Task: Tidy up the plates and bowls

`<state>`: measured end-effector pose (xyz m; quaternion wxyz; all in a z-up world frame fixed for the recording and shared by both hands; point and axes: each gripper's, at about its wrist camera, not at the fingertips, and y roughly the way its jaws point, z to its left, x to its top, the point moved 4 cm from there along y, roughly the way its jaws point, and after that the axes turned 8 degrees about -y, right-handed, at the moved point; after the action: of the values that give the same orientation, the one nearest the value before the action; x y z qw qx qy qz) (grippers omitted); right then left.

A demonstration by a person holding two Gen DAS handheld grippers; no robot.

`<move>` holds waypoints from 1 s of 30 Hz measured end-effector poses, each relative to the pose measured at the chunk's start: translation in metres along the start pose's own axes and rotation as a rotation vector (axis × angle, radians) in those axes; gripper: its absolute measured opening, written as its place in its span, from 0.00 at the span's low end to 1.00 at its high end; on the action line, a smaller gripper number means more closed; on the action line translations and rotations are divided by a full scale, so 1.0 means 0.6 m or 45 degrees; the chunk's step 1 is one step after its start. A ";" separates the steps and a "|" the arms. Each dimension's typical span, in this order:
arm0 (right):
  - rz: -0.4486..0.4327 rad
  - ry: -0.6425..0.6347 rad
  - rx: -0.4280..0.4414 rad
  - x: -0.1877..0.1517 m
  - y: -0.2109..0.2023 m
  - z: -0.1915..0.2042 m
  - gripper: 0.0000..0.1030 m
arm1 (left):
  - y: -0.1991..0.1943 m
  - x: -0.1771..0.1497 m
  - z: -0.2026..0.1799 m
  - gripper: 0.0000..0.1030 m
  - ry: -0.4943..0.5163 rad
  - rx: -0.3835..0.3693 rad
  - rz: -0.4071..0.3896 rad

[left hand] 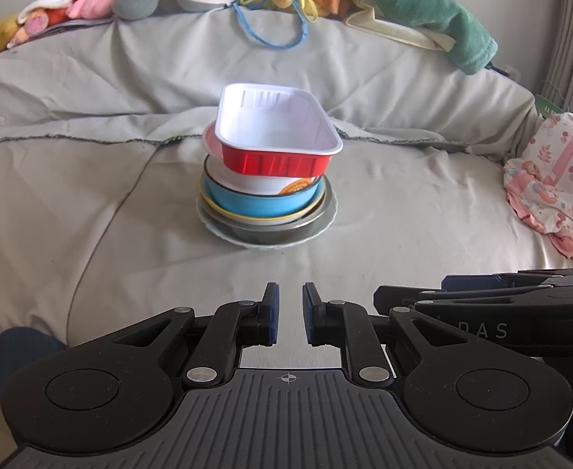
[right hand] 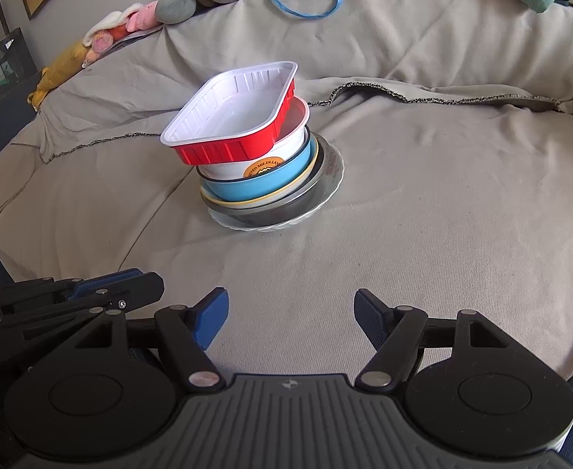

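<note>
A stack of dishes stands on the grey bed cover. On top a red rectangular tray (left hand: 276, 135) with a white inside sits tilted; the right wrist view shows it too (right hand: 231, 117). Under it are a white bowl (left hand: 247, 181), a blue bowl (left hand: 255, 201), a yellow-rimmed plate, a dark plate and a white plate (left hand: 271, 240). My left gripper (left hand: 289, 312) is nearly closed and empty, well short of the stack. My right gripper (right hand: 291, 318) is open and empty, also short of the stack. Each gripper shows at the edge of the other's view.
Soft toys (left hand: 91, 6), a green towel (left hand: 415, 8) and a blue cord (left hand: 274, 35) lie along the far edge of the bed. Pink patterned clothing (left hand: 556, 187) lies at the right. The bed cover (left hand: 91, 195) is wrinkled.
</note>
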<state>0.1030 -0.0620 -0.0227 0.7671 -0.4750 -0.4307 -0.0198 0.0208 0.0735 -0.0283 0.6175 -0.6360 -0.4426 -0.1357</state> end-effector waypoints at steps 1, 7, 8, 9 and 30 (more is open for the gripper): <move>0.000 0.000 0.001 -0.001 0.000 0.000 0.70 | 0.000 0.000 0.000 0.16 0.000 0.000 0.000; 0.000 -0.001 -0.001 -0.001 0.000 0.001 0.70 | 0.000 -0.001 -0.001 0.16 0.000 0.000 0.002; -0.001 -0.003 -0.001 -0.001 0.000 0.001 0.70 | 0.000 -0.002 -0.002 0.17 0.000 0.000 0.003; -0.001 -0.003 -0.001 -0.002 0.000 0.001 0.70 | 0.000 -0.002 -0.002 0.16 -0.001 0.001 0.003; 0.003 0.001 -0.001 -0.004 0.001 0.001 0.71 | -0.002 -0.006 -0.003 0.16 -0.011 0.000 0.004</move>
<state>0.1012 -0.0621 -0.0245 0.7671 -0.4758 -0.4298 -0.0194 0.0186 0.0701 -0.0298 0.6159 -0.6371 -0.4443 -0.1318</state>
